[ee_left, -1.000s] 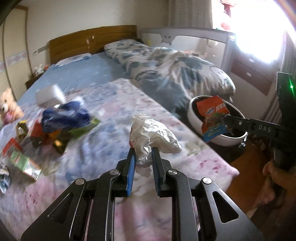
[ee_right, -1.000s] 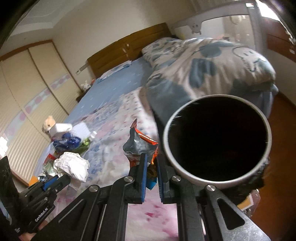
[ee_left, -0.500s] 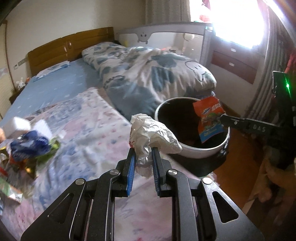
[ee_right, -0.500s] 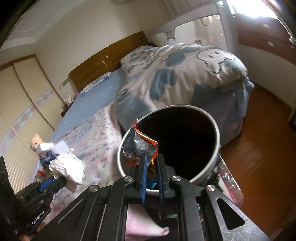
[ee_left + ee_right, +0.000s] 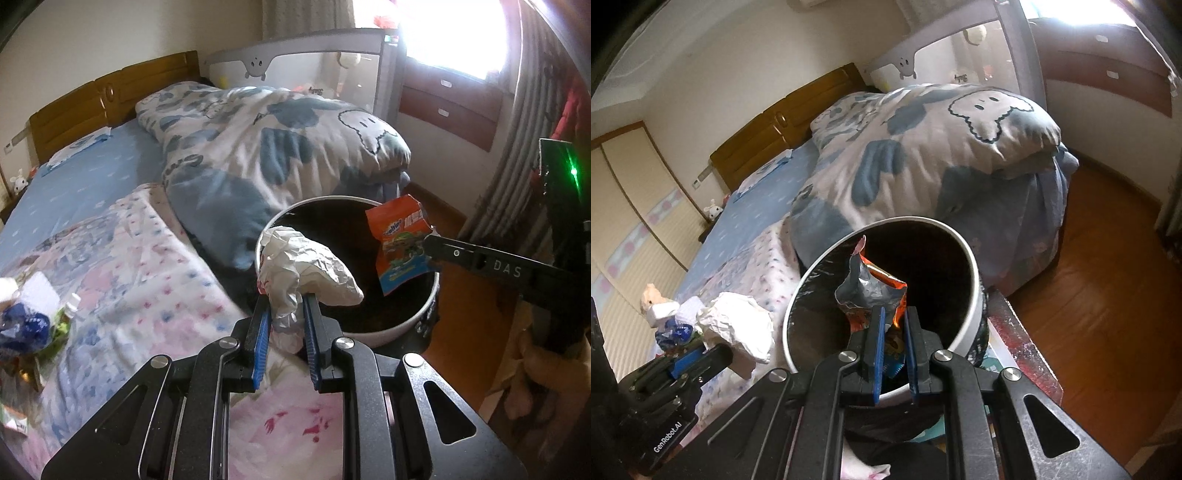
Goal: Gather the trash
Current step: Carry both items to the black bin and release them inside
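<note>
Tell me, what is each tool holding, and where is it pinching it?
The left tool pinches the crumpled white paper by its lower, twisted end. The right tool pinches the orange snack wrapper by its bottom edge, above the bin.

Crumpled white paper wad (image 5: 306, 266) was plain white with grey creases. Torn foil snack packet (image 5: 400, 242) was orange on top, blue at the bottom, silver inside (image 5: 866, 290). Round trash bin (image 5: 388, 326) had a white rim and black interior. Puffy duvet (image 5: 280, 140) was white with blue-grey blotches and ghost outlines. Bedspread (image 5: 140, 266) was pale pink with blue and red dots. Gripper pads (image 5: 263, 343) were blue.
</note>
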Demonstrator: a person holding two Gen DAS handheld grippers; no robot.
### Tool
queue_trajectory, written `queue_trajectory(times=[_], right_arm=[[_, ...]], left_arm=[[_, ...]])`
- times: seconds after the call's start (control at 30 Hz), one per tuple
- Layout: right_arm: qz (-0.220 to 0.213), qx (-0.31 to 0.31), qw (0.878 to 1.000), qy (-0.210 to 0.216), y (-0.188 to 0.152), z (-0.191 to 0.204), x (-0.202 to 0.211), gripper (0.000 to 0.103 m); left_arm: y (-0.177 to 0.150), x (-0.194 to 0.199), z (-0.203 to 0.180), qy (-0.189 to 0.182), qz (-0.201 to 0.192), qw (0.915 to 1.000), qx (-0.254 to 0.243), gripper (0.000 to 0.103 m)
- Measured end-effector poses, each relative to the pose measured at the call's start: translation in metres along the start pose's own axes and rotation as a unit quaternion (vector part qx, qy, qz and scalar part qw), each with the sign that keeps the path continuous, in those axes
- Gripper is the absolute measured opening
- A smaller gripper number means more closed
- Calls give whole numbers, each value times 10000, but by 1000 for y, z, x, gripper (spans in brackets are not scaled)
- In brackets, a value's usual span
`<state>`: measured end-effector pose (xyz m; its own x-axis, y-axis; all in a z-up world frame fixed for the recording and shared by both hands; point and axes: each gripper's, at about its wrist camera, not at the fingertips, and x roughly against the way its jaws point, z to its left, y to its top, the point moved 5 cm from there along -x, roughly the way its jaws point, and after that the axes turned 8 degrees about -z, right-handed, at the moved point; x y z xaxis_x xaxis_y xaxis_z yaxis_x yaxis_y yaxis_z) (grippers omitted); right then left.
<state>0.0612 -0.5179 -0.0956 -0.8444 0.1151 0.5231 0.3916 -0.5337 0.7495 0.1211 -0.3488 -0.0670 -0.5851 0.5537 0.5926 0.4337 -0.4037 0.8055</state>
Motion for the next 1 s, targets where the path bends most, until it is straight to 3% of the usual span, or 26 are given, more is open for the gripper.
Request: queue_trajectory(times=[0.8,0.87,0.93,0.97,1.0], right_arm=[[73,-36,10000,14,9,-12,-18,14],[80,-37,10000,-1,10,-13,-19,14],[83,-56,9999,-36,11,-14,-19,20],[95,-84,9999,-58,12,-15,-20,25],[88,-115,9999,-57,12,-16,-20,44]], left_arm=[[9,-41,-16,-139,333,9993,-97,20],[9,-41,-15,-129,348,9993,-68,29],[9,-40,-13,-86,346,9994,11,57],[9,-38,-11,-72,308,9995,57,60],[9,-36,-9,-73,282,9995,104,64]])
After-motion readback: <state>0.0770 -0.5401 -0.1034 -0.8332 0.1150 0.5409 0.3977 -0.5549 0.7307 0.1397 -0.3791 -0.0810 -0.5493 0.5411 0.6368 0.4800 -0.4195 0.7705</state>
